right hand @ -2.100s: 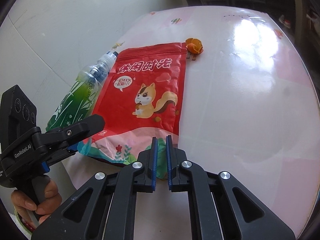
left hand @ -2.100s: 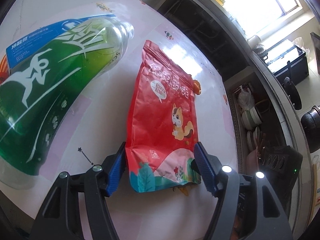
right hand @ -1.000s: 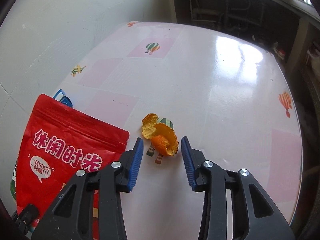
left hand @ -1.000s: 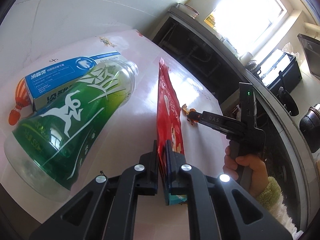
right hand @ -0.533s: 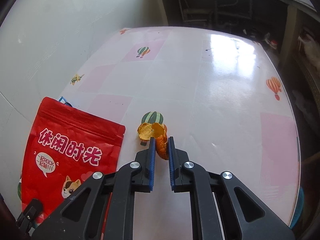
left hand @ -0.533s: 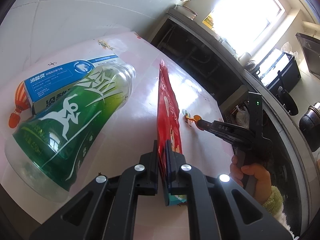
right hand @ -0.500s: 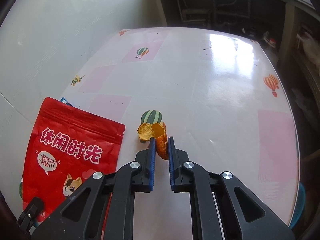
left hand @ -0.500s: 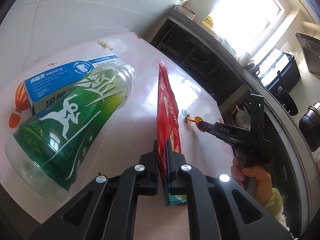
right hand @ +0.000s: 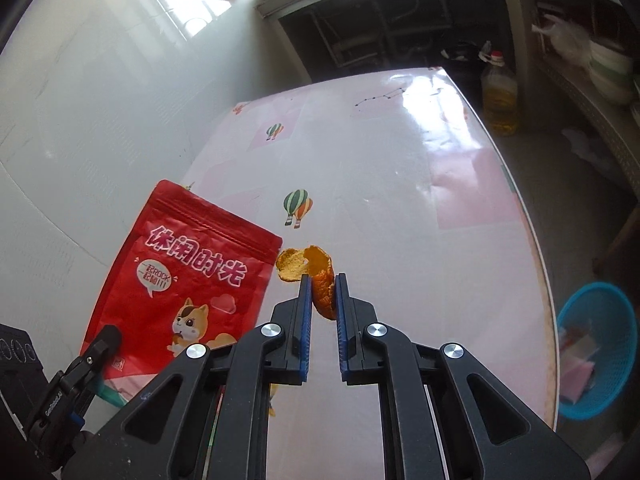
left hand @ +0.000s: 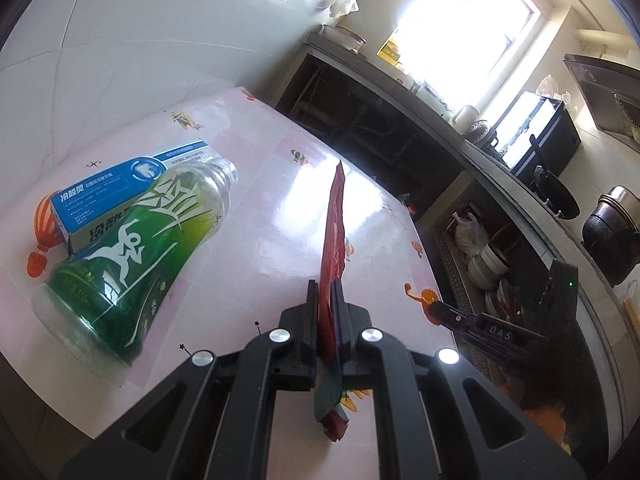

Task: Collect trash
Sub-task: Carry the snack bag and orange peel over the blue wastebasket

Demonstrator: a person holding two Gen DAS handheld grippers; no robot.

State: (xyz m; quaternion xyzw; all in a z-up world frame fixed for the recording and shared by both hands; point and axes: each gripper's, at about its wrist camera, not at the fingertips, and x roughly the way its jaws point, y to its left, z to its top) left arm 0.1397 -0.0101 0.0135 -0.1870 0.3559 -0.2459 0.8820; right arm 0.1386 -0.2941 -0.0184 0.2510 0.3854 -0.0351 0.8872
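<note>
Left gripper (left hand: pixel 326 312) clamped on bottom edge of red snack bag (right hand: pixel 188 280), held upright above table (right hand: pixel 400 200) w/ green bottle (left hand: pixel 136 264) & blue box (left hand: pixel 116 184) lying alongside; right gripper (right hand: pixel 323 300) pinching orange peel (right hand: pixel 316 276), off table surface, blue basket (right hand: pixel 596 348) on floor nearby.

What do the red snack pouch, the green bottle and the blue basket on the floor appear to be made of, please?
Red snack pouch: likely glossy plastic film; it holds flat and thin, with a ribbed zip strip on top.
Green bottle: clear, shiny plastic, see-through at the neck, wrapped in a printed green label.
Blue basket: probably moulded plastic with an open lattice wall.
</note>
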